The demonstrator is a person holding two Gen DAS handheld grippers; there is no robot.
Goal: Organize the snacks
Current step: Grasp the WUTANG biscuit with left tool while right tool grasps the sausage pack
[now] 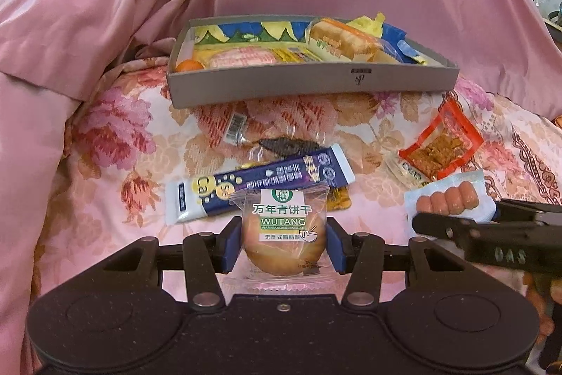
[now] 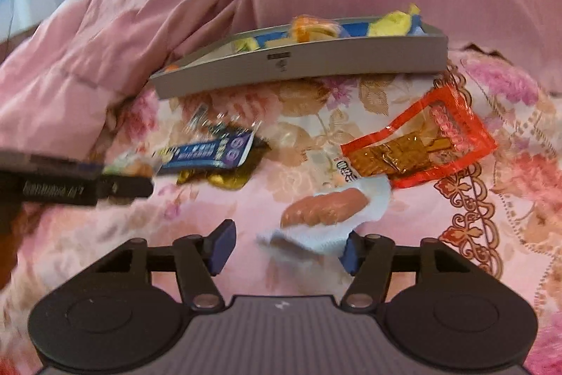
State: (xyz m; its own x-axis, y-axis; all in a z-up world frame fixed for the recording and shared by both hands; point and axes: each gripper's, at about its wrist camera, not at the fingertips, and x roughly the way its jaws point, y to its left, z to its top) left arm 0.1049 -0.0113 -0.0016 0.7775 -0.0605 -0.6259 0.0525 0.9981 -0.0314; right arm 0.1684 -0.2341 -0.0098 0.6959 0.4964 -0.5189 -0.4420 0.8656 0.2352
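Observation:
My left gripper [image 1: 283,245] is shut on a round biscuit pack [image 1: 283,234] with a green and white label, held above the bed. A grey tray [image 1: 312,81] with several snacks in it stands farther back; it also shows in the right wrist view [image 2: 351,58]. A dark blue stick pack [image 1: 260,185], a red snack pouch [image 1: 440,146] and a sausage pack [image 1: 448,199] lie on the bedspread. My right gripper [image 2: 285,246] is open, its fingers either side of the near corner of the sausage pack [image 2: 326,209]. The red pouch [image 2: 421,146] lies just beyond.
A pink quilt [image 1: 105,6] is heaped behind and left of the tray. A clear wrapper with a barcode [image 1: 235,125] and a gold wrapper [image 2: 224,180] lie by the blue stick pack [image 2: 207,155]. The floral bedspread [image 2: 491,199] spreads to the right.

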